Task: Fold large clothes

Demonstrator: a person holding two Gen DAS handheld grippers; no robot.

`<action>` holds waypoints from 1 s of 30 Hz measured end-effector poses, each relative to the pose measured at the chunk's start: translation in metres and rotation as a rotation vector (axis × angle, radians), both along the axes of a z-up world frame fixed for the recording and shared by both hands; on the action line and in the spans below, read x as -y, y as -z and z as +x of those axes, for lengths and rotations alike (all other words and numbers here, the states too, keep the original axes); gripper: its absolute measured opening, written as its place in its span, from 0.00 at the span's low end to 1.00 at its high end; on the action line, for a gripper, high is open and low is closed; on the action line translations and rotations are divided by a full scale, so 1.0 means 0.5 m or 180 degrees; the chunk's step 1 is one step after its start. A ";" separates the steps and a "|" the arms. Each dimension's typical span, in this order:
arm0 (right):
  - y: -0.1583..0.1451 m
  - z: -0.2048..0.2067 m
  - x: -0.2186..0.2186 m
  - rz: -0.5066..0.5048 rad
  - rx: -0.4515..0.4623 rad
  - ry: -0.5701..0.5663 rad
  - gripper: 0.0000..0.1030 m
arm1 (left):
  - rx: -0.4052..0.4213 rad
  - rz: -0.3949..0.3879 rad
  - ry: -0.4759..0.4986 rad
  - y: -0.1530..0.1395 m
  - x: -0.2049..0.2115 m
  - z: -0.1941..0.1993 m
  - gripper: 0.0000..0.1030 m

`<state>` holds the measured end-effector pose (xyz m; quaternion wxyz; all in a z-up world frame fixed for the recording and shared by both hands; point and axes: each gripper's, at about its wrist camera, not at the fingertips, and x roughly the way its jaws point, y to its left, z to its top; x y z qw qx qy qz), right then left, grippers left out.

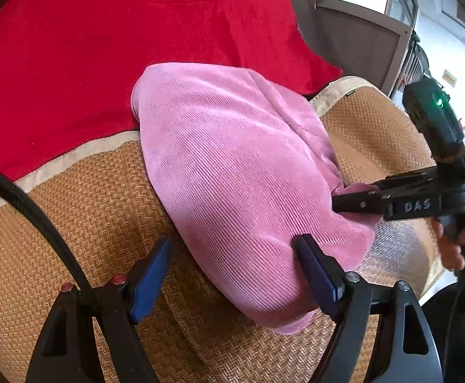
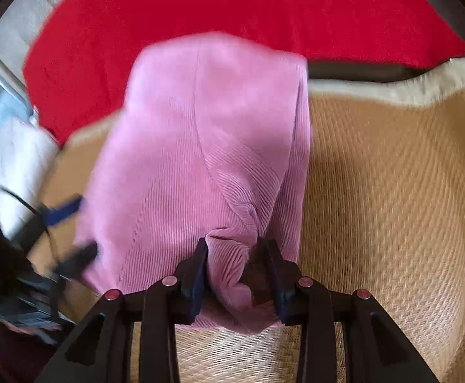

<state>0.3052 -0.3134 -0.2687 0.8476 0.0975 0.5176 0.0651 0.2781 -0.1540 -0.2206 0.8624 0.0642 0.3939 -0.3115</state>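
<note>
A pink ribbed garment [image 1: 232,172] lies folded on a woven straw mat [image 1: 82,223], its far end over a red blanket [image 1: 105,48]. My left gripper [image 1: 232,255] is open, its right finger resting on the garment's near edge and its left finger over the mat. My right gripper [image 2: 236,255] has a bunched fold of the pink garment [image 2: 200,143] between its fingers, with a gap beside the right finger. In the left wrist view the right gripper [image 1: 344,198] comes in from the right and pinches the garment's edge. The right wrist view is blurred.
The straw mat [image 2: 392,191] has a beige border and covers the near surface. The red blanket [image 2: 264,9] lies behind it. A grey-brown panel [image 1: 353,35] stands at the back right. A white fluffy cloth [image 2: 18,166] is at the left. A black cable [image 1: 34,217] crosses the left.
</note>
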 end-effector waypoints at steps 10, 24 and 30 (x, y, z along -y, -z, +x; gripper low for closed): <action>-0.146 0.051 0.002 0.0152 0.0249 0.0065 0.37 | -0.0092 -0.0118 -0.0066 -0.037 -0.035 -0.003 0.83; 0.006 0.337 -0.011 0.0444 -0.0076 0.0221 0.38 | 0.0144 0.0016 -0.0125 -0.048 -0.009 -0.011 0.84; -0.053 0.258 -0.013 0.0393 0.0078 0.0273 0.38 | 0.0246 0.0089 -0.0175 -0.053 -0.004 -0.024 0.84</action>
